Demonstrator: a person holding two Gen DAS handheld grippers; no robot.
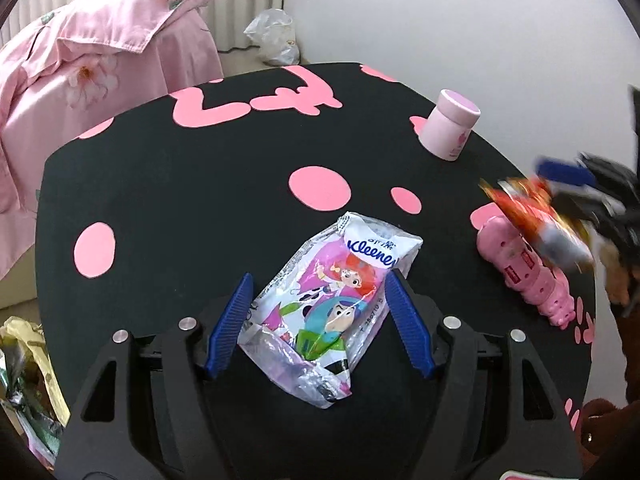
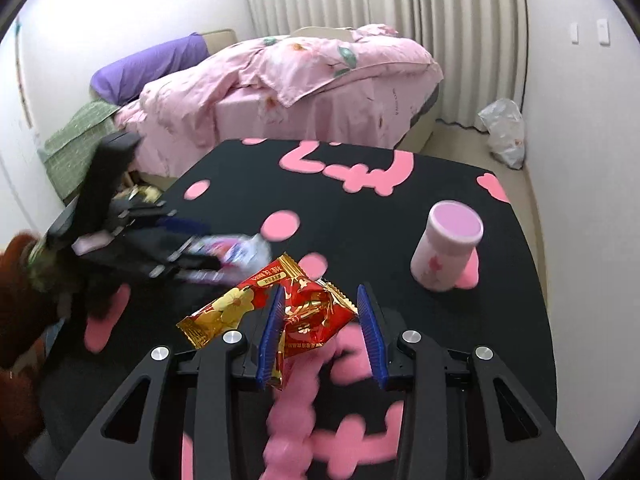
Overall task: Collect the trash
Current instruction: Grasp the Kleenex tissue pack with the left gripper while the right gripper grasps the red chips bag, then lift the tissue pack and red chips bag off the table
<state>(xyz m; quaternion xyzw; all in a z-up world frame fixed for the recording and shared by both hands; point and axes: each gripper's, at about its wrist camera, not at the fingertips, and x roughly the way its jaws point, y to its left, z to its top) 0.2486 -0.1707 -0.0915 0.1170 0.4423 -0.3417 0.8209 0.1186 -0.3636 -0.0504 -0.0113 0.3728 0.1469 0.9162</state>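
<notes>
A crumpled Kleenex tissue wrapper (image 1: 320,304) with cartoon figures lies on the black table with pink shapes (image 1: 180,208). My left gripper (image 1: 318,290) is open, its blue pads on either side of the wrapper; the wrapper also shows blurred at this gripper in the right wrist view (image 2: 236,250). A red and gold snack wrapper (image 2: 280,312) sits between the blue pads of my right gripper (image 2: 322,306), which holds it above the table; the jaws look partly open with a gap on the right side. It shows blurred in the left wrist view (image 1: 536,220).
A pink lidded jar (image 1: 450,124) (image 2: 448,252) stands at the table's far right. A long pink toy (image 1: 524,272) (image 2: 292,412) lies at the right. A pink bed (image 2: 300,88) is behind. A clear plastic bag (image 1: 276,36) lies on the floor. Bagged rubbish (image 1: 28,380) sits at lower left.
</notes>
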